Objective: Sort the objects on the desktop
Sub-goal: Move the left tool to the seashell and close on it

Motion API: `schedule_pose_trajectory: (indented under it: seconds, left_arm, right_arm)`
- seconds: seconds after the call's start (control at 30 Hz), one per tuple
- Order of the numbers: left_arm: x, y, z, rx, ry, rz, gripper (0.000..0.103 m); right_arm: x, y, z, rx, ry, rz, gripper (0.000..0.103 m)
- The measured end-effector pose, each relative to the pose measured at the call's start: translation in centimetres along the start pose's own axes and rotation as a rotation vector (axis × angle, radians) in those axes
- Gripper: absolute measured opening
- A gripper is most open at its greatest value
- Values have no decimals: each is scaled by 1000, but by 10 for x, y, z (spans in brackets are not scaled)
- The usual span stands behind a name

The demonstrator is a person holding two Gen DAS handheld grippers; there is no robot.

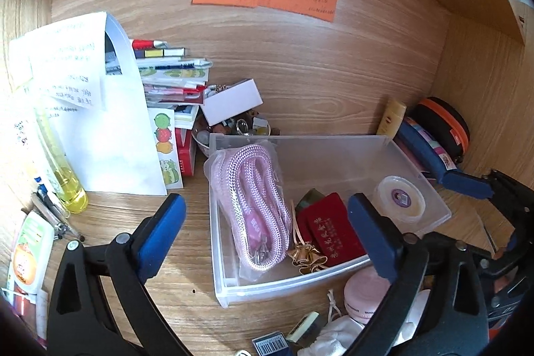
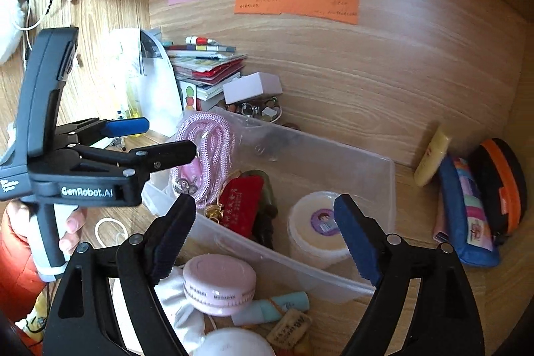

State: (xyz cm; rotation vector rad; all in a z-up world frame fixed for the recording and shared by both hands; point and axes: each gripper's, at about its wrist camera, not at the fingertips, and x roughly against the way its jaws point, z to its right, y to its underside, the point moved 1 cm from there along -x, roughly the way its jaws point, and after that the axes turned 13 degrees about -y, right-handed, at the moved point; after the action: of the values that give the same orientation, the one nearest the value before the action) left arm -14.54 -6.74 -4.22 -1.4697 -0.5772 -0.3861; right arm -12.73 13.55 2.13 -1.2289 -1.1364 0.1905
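Observation:
A clear plastic bin [image 1: 333, 152] [image 2: 353, 169] sits on the wooden desk. It holds a bagged pink rope strap [image 1: 257, 206] [image 2: 207, 142], a red pouch [image 1: 330, 232] [image 2: 243, 199], a gold trinket [image 1: 307, 257] and a round white tub [image 1: 400, 197] [image 2: 317, 229]. My left gripper [image 1: 267, 216] is open and empty above the bin's near left part; it also shows in the right wrist view [image 2: 157, 139]. My right gripper [image 2: 267, 219] is open and empty above the bin's front wall. A pink round case [image 2: 218, 284] [image 1: 365, 292] lies in front of the bin.
A stack of books and papers [image 1: 167, 79], a white box [image 1: 232, 100] and a bowl of trinkets [image 1: 240, 125] stand behind the bin. A yellow bottle [image 1: 66, 175] stands at the left. A blue pencil case [image 2: 467, 212], an orange-black case [image 2: 504, 186] and a cream tube [image 2: 430, 155] lie at the right.

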Motion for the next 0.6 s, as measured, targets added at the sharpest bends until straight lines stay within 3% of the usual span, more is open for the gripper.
schedule_pose_trajectory:
  seconds: [0.3,0.6]
  left_arm:
    - [37,7,-2,-38,18,58,101]
    - [60,40,5,-129,1,45,101]
  right_arm:
    - [34,23,5,-33,41,22,88]
    - [52,55,12,-84,67,-1,88]
